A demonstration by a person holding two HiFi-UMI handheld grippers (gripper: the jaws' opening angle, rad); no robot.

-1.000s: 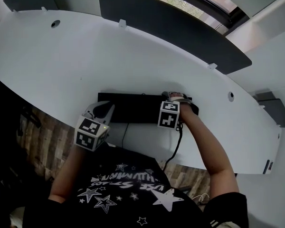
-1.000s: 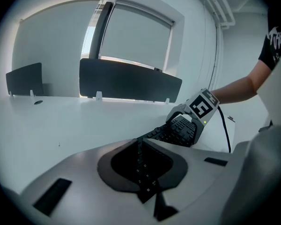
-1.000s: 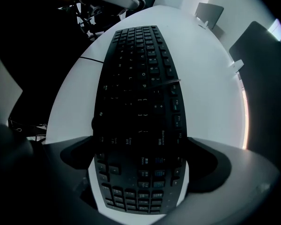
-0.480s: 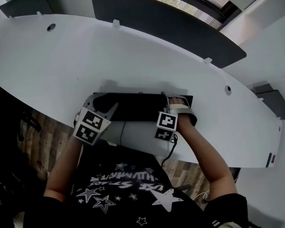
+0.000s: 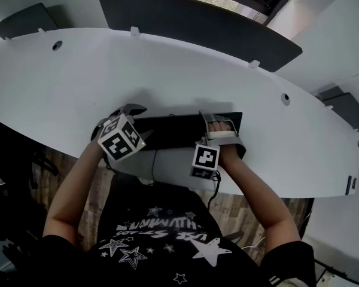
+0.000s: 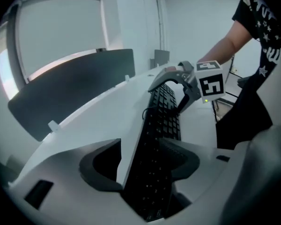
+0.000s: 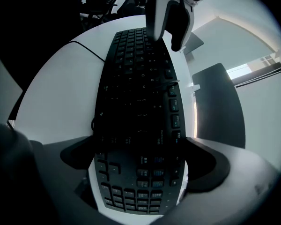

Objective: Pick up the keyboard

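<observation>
White curved desk (image 5: 167, 70), dark panel (image 5: 191, 23) standing along its far edge. Person's arms reach in from below, one tool in each hand.

Black keyboard (image 5: 173, 131) lies near the desk's front edge, lengthwise across the person, a tool at each end.

Right tool (image 5: 220, 121): astride the keyboard's right end, the number-pad end. In the right gripper view the keyboard fills the whole gap and both jaws meet its long edges, so the tool is clamped on it at a wide spread.

Left tool (image 5: 137, 121): at the keyboard's left end, jaws opening and already wide. The keyboard's end stands between them, seen tilted, nearly edge-on. One jaw overlaps the key side; the other stands clear of it with a pale gap between. No grip on this side.

Dark cable (image 5: 216, 187) runs from under the right tool over the desk's front edge.

Hard to make out:
- From the head view the left tool's marker cube covers the keyboard's left end, and the right tool covers the right end.
- The right gripper view is dim; key legends unreadable.
- Whether the keyboard's left end rests on the desk cannot be told.
</observation>
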